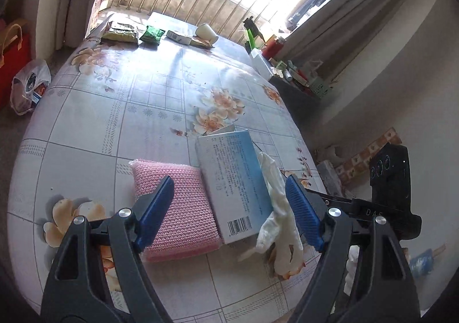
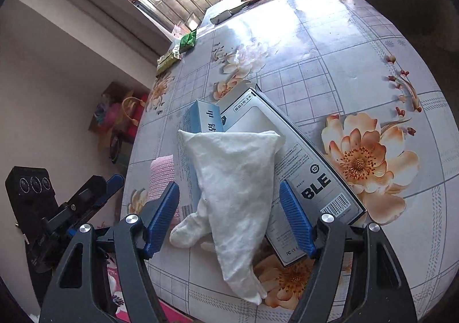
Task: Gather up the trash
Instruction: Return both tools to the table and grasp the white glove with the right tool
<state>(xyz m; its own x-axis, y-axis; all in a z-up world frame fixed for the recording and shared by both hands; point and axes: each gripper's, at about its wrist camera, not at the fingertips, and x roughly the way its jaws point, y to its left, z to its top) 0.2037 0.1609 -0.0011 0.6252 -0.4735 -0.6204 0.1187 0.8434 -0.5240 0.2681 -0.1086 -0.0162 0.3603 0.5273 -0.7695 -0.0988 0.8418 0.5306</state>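
Crumpled white tissue (image 2: 232,179) lengthwise between unclenched right gripper (image 2: 232,215) jaws, untouched; left gripper (image 1: 229,215) spread beside, empty.

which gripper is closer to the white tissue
Right. The right gripper has its open jaws on either side of the white tissue, which lies between them. The left gripper straddles the blue box, with the tissue by its right finger.
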